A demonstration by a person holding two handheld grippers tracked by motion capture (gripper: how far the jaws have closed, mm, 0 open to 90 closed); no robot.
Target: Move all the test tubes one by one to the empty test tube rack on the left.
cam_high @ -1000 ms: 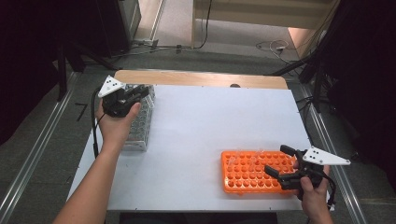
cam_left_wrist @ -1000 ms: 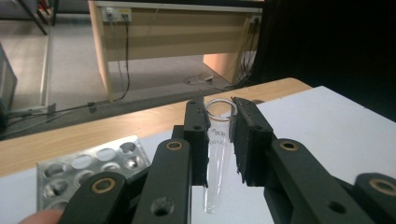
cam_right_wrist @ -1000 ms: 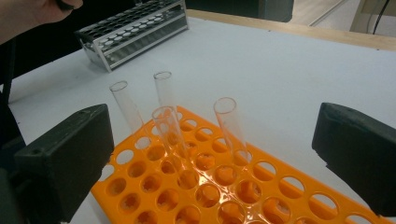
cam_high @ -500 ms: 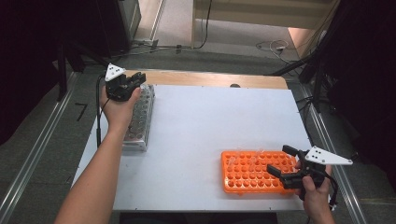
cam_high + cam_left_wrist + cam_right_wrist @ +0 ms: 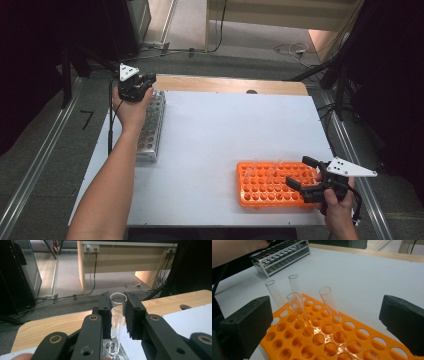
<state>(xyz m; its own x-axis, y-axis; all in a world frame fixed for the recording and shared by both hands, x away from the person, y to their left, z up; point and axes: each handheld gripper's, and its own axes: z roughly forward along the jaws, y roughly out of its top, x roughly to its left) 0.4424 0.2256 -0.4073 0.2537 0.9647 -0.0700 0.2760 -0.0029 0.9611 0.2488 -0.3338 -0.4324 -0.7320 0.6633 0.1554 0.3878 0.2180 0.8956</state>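
Left gripper [image 5: 117,315] is up at the far left corner of the table, its matte black jaws clamped on a clear glass test tube [image 5: 116,317]; the tube stands upright between the pads, round open rim on top, smooth wall catching the light, its rounded bottom down at the metal rack [image 5: 150,125]; whether the tip sits in a hole I cannot tell. That rack is a long silvery frame of perforated plates, rows of round holes, lying along the table's left edge; from above, the left hand [image 5: 131,107] sits right over its far end.

Over on the right, the right gripper [image 5: 306,176] hovers at the near right of the white, smooth tabletop [image 5: 225,130]; its two blocky black jaws stand wide apart, nothing between them. Just below them is the orange plastic rack [image 5: 332,337], glossy, a grid of round wells; four clear tubes [image 5: 298,307] stand in it near its far left corner, slightly tilted, thin-walled and open-mouthed. A bare wooden strip [image 5: 230,85] edges the table's far side.
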